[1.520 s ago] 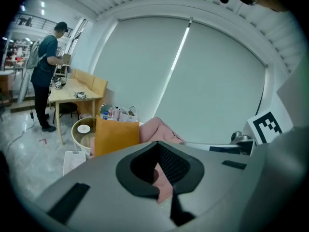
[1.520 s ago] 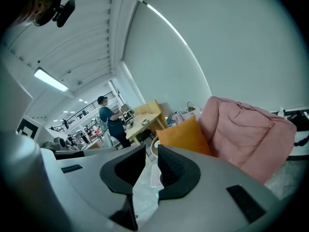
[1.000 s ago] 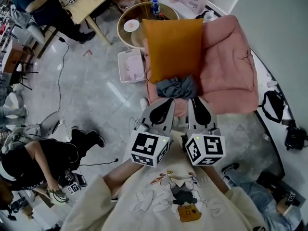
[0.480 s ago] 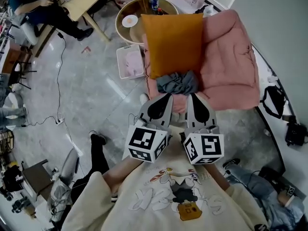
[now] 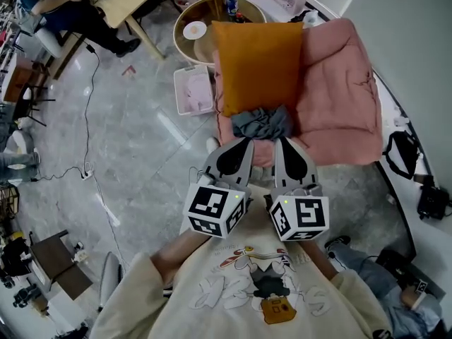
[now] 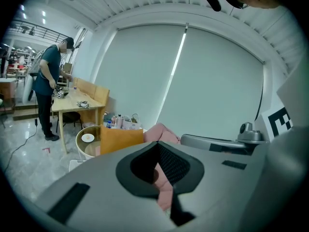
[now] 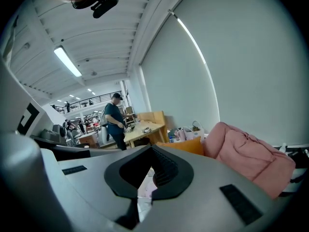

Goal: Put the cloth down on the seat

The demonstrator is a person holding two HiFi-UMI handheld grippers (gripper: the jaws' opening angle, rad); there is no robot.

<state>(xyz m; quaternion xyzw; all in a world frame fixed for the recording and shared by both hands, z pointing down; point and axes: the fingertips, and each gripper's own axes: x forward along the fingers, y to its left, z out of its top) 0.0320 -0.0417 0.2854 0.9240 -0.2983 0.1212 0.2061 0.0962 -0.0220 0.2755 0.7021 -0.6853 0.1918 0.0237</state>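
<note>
1. Head view gives us the picture: the grey cloth (image 5: 260, 123) lies bunched on the seat (image 5: 263, 149) of the pink armchair (image 5: 332, 83), pressed against the near edge of the orange cushion (image 5: 258, 66).
2. Both tools point toward that cushion from the near side, with the cloth between them and it. The left tongs (image 5: 244, 142) and right tongs (image 5: 283, 142) sit close to the cloth but apart from it.
3. The cloth's long axis runs side to side, parallel to the cushion's near edge. It sits almost centred between the two tools, so we'd call neither hand clearly nearer.
4. Left gripper view: the tongs are pinched together with nothing in them, only pink upholstery showing past the tips.
5. Right gripper view: same story, tongs closed and empty.
6. Our read is that the cloth is already down, so the task looks done.
7. Containers: a pale bin (image 5: 193, 92) stands on the floor left of the cushion, and we can't tell its contents.
8. Beyond the cushion's far left corner, a round table (image 5: 185, 16) carries a plate (image 5: 194, 30) and a bottle (image 5: 230, 4).
</note>
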